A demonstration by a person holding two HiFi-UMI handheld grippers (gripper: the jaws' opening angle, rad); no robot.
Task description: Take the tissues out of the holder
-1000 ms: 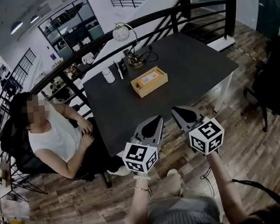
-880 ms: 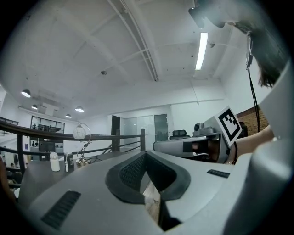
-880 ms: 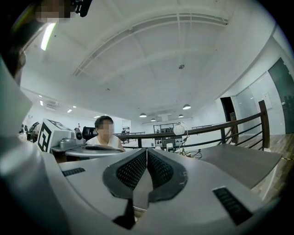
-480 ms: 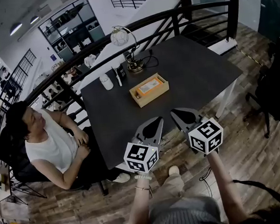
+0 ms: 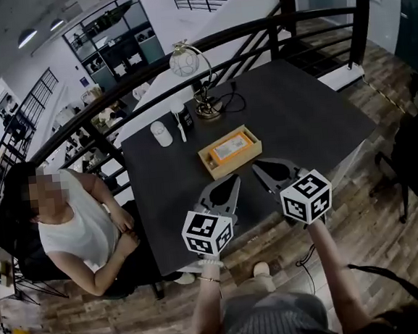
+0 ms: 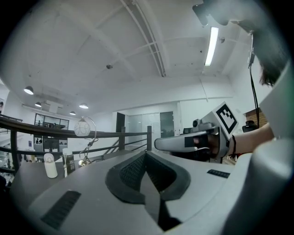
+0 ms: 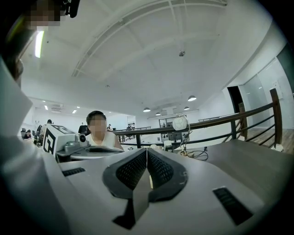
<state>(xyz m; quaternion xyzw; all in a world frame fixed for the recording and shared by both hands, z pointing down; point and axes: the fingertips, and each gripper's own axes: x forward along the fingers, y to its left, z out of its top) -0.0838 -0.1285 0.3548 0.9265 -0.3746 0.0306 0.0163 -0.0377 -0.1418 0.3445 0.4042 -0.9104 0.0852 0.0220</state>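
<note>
Head view, unlike left gripper view, shows the tissue holder [image 5: 229, 151].

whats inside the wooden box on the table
A flat orange-topped pack lies in the wooden holder, filling most of it. The holder's floor and anything beneath the pack are covered, and its print is too small to read.

Dark table [image 5: 299, 111] w/ holder [image 5: 229, 150], lamp [image 5: 207, 112]
</note>
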